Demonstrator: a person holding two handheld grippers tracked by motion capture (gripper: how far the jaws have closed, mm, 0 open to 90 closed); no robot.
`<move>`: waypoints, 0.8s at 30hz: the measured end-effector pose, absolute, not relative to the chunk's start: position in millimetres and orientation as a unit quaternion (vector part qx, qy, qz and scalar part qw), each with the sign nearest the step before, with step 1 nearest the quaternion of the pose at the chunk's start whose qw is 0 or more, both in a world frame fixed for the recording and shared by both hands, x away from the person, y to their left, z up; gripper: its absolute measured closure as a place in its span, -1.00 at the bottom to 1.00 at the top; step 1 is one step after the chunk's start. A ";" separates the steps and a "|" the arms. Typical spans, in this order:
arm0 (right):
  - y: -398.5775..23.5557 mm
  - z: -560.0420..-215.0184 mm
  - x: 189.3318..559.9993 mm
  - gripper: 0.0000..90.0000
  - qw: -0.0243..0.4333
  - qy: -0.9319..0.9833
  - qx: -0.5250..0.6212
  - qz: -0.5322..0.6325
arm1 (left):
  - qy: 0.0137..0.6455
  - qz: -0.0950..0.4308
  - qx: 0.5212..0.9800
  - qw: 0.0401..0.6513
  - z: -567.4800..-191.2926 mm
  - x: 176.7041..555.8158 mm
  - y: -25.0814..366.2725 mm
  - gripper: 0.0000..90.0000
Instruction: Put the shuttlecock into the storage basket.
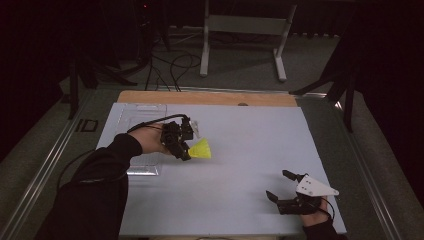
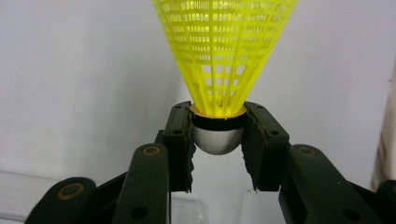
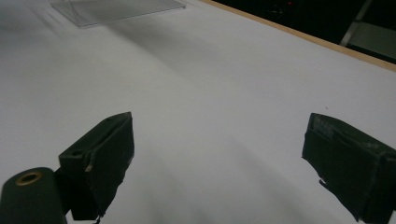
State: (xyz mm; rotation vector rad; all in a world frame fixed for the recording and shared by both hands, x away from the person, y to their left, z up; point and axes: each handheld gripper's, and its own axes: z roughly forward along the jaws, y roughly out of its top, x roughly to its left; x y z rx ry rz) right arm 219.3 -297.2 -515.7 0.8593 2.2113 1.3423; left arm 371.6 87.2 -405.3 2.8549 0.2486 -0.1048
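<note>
Left gripper, centre-left of the high view, is clamped on the yellow shuttlecock by its cork base, skirt pointing away from the jaws toward frame centre, held clear of the white worktop just right of the clear tray. Right gripper sits lower right, jaws wide apart with nothing between them. Pick looks done; placement is left, and the destination isn't evident.
</note>
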 end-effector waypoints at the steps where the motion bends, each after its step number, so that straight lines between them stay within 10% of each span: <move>1: -297.2 -515.7 219.3 -0.79 0.206 0.794 0.309 0.482 | 0.089 -0.038 0.986 0.137 -403.3 371.2 87.4 0.46; 24: -296.7 -514.7 218.8 -0.79 0.208 0.793 0.307 0.483 | 0.114 -0.048 0.982 0.143 -358.4 369.2 107.3 0.46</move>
